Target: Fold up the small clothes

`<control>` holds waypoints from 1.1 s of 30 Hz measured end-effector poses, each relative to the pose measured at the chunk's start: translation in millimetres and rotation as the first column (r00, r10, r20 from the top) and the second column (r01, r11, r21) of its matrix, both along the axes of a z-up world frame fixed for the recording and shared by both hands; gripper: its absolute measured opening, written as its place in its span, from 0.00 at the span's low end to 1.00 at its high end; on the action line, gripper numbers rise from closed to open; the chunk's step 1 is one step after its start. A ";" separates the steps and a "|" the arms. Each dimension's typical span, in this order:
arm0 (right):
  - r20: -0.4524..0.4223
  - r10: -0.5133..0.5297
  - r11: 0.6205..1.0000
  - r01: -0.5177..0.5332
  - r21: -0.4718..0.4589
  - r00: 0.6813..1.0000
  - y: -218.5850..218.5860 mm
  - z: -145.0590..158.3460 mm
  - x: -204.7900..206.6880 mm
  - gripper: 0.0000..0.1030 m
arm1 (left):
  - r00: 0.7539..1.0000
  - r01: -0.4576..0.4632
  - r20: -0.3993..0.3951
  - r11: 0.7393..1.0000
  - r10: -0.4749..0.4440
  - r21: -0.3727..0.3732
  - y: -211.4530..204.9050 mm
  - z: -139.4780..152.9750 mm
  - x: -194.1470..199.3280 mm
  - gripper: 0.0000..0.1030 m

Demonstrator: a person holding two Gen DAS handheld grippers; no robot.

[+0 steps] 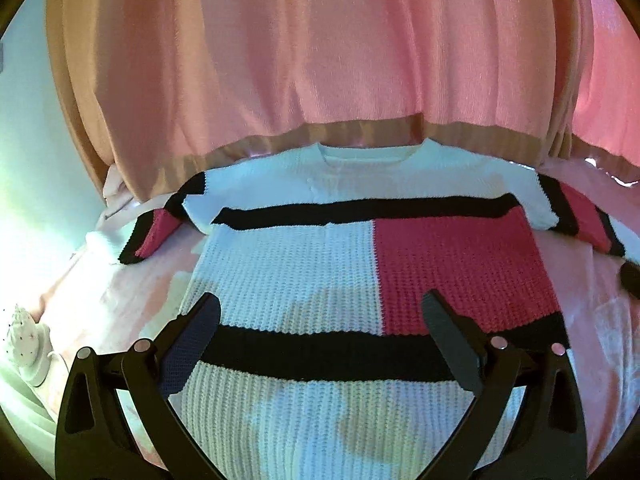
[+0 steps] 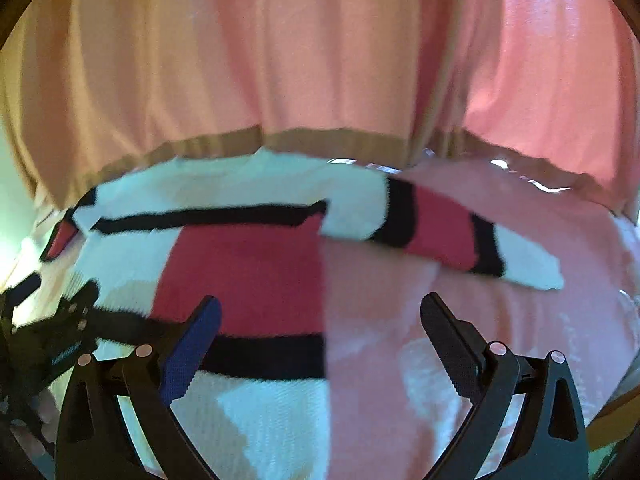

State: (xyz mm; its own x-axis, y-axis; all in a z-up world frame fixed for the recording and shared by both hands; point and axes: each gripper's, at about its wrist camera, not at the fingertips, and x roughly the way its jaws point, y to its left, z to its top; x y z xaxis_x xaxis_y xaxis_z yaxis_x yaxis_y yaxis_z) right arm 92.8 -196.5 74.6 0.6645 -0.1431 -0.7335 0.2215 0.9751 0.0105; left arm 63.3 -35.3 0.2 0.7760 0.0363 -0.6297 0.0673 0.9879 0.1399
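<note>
A knit sweater (image 1: 304,264) in white, red and black blocks lies flat, front up, on a pink sheet (image 1: 120,304), neck toward the curtain and both sleeves spread out. My left gripper (image 1: 320,320) is open and empty, hovering above the sweater's lower body. My right gripper (image 2: 320,320) is open and empty above the sweater's right side edge (image 2: 256,264), with the right sleeve (image 2: 460,232) ahead of it. The left gripper (image 2: 44,320) shows at the left edge of the right wrist view. The right wrist view is blurred.
A pink curtain (image 1: 320,60) with a tan hem hangs just behind the sweater. A white object (image 1: 28,344) sits at the left edge of the bed. A dark tip of the right gripper (image 1: 630,276) shows at the right.
</note>
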 end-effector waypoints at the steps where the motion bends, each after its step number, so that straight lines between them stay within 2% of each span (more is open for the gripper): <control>1: -0.001 0.005 1.000 -0.005 -0.014 1.000 7.2 -0.3 1.6 0.95 | 1.000 0.003 0.001 1.000 -0.003 0.001 -1.3 0.2 0.7 0.95; 3: 0.003 0.012 0.999 -0.012 -0.036 1.000 7.7 -1.2 4.8 0.95 | 1.000 0.011 -0.002 1.000 -0.011 -0.003 -4.0 -0.7 2.4 0.95; 5: 0.008 -0.035 0.998 0.036 -0.058 0.999 -12.6 3.5 10.8 0.95 | 1.000 0.012 -0.016 1.000 -0.012 -0.011 -4.3 -3.1 5.7 0.95; 8: -0.029 -0.203 0.976 0.200 -0.087 0.979 -95.4 7.0 35.3 0.95 | 0.999 0.005 -0.038 1.000 -0.006 -0.021 -1.6 -8.0 15.8 0.95; 10: -0.088 -0.373 0.926 0.366 -0.089 0.924 -184.8 -5.3 51.8 0.95 | 0.998 0.000 -0.065 0.999 -0.002 -0.034 1.1 -11.3 23.9 0.95; 11: -0.106 -0.419 0.908 0.412 -0.078 0.902 -214.4 -12.2 54.8 0.94 | 0.997 0.003 -0.074 0.999 -0.007 -0.049 2.1 -11.6 26.2 0.95; 13: -0.155 -0.530 0.848 0.523 -0.088 0.834 -281.7 -34.8 57.7 0.92 | 0.997 0.001 -0.071 0.998 -0.006 -0.062 2.1 -11.6 28.7 0.95; 16: -0.248 -0.606 0.786 0.617 -0.041 0.756 -347.9 -77.0 57.0 0.88 | 0.997 0.013 -0.074 0.998 -0.018 -0.069 -3.2 -13.0 31.2 0.95; 19: -0.308 -0.635 0.744 0.668 0.002 0.709 -372.8 -107.2 53.8 0.85 | 0.996 0.029 -0.078 0.998 -0.033 -0.050 -10.2 -18.2 33.2 0.95; 21: -0.349 -0.624 0.735 0.677 0.041 0.699 -381.2 -123.9 50.4 0.75 | 0.995 0.034 -0.089 0.999 -0.037 -0.038 -12.3 -22.8 35.3 0.95; 22: -0.355 -0.621 0.735 0.676 0.044 0.699 -381.8 -128.8 49.8 0.75 | 0.995 0.033 -0.097 0.999 -0.037 -0.041 -12.5 -24.6 36.4 0.95; 25: -0.320 -0.618 0.746 0.664 0.048 0.718 -386.4 -128.8 45.0 0.61 | 0.994 0.027 -0.109 0.999 -0.032 -0.047 -12.0 -27.1 39.6 0.95; 26: -0.311 -0.619 0.747 0.663 0.053 0.721 -387.2 -127.5 44.1 0.48 | 0.993 0.027 -0.112 0.998 -0.032 -0.049 -12.0 -27.5 40.1 0.95; 27: -0.300 -0.613 0.750 0.658 0.072 0.731 -390.4 -126.6 41.7 0.25 | 0.993 0.028 -0.117 0.998 -0.034 -0.053 -12.2 -27.9 39.9 0.95; 28: -0.298 -0.603 0.753 0.651 0.095 0.740 -391.9 -125.5 41.2 0.13 | 0.992 0.031 -0.118 0.998 -0.037 -0.057 -12.6 -27.9 39.5 0.95; 29: -0.295 -0.597 0.748 0.651 0.132 0.746 -393.5 -122.5 40.7 0.06 | 0.992 0.033 -0.116 0.998 -0.039 -0.055 -13.4 -28.1 38.7 0.95; 31: -0.253 -0.603 0.741 0.648 0.175 0.757 -394.0 -110.7 39.8 0.05 | 0.993 0.039 -0.113 0.998 -0.044 -0.050 -15.1 -28.4 37.8 0.95; 33: -0.181 -0.592 0.757 0.619 0.209 0.785 -387.9 -84.8 42.0 0.05 | 0.992 0.044 -0.114 0.997 -0.050 -0.058 -16.5 -27.6 37.4 0.95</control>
State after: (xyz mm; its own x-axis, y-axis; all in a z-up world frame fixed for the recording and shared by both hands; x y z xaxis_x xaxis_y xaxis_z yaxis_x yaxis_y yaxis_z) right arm 134.8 -584.4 -10.2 0.4236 -0.2995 -0.8549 0.7779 0.6039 0.1738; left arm 100.7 -51.8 -27.4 0.6983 -0.0358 -0.7149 0.1265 0.9892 0.0739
